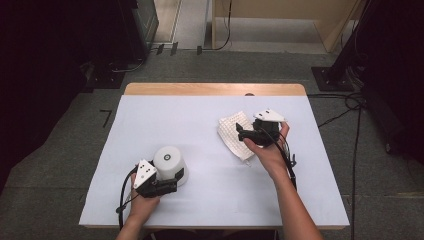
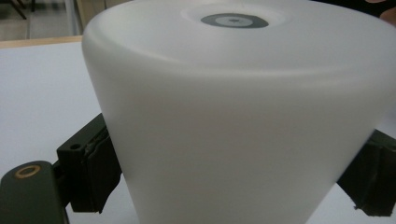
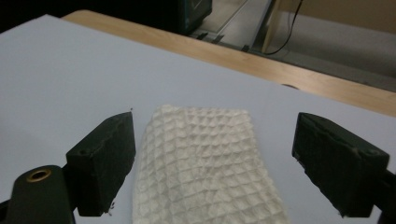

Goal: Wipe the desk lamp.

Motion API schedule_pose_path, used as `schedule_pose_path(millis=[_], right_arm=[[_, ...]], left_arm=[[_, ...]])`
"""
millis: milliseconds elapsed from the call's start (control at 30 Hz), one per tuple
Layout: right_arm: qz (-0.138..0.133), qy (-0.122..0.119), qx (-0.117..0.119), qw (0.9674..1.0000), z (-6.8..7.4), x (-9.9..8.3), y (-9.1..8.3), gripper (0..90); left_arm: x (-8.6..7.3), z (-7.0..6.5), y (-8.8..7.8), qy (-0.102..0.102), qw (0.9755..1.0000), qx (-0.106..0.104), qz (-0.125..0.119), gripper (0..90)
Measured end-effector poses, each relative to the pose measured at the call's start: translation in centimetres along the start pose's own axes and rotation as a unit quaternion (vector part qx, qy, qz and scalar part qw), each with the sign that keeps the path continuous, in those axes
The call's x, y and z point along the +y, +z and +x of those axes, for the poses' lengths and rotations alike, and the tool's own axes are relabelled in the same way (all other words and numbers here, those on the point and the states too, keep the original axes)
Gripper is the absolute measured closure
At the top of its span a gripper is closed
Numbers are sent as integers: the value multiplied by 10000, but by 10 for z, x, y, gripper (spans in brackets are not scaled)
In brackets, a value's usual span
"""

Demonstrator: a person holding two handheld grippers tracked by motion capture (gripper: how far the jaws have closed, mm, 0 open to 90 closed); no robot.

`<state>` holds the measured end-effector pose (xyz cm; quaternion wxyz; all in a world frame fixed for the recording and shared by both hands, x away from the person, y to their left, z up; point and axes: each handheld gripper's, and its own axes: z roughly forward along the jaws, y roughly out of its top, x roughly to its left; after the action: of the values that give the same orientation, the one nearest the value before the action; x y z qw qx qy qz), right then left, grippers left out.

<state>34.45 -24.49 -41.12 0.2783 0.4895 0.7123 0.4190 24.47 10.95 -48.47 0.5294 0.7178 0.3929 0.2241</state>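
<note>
- Grey carpet surrounds a table (image 1: 150,115) topped with a white sheet; a strip of bare wood shows along its far edge.
- Beyond that wooden edge lie dark equipment, cables on the floor and a pale wooden panel.
- On the sheet, a white cup (image 1: 170,162) stands upside down, its narrow base up, with a small grey disc at the centre of the base.
- At the cup's near side, the left gripper (image 1: 172,181) has its jaws against the cup's two sides, clasping it; in the left gripper view the cup (image 2: 233,112) sits between the black pads (image 2: 91,165).
- To the cup's right and farther back lies a white waffle-weave cloth (image 1: 234,134), flat on the sheet.
- Just right of the cloth, the right gripper (image 1: 240,130) is held in a hand (image 1: 270,152), pointing at it.
- Its jaws stand spread wide, gripping nothing; in the right gripper view the cloth (image 3: 205,163) lies between them, touching neither.
</note>
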Motion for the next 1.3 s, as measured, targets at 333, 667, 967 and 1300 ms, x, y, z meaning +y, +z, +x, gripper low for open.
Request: schedule_pose_path(millis=[333,667,967,1300], right_arm=[[1181,-99,-23,9929,-1,-25,61,128],[1322,-74,-99,9911,-1,-50,78,93],[1299,-253,133,9911,-5,-51,72,639],[630,-166,317,9974,-1,-49,33,787]], left_arm=[[0,1,0,-38,10000,-17,-13,85],[0,1,0,-41,10000,-18,-14,85],[1,-2,1,79,10000,26,23,85],[4,-9,4,371,9989,214,204,85]])
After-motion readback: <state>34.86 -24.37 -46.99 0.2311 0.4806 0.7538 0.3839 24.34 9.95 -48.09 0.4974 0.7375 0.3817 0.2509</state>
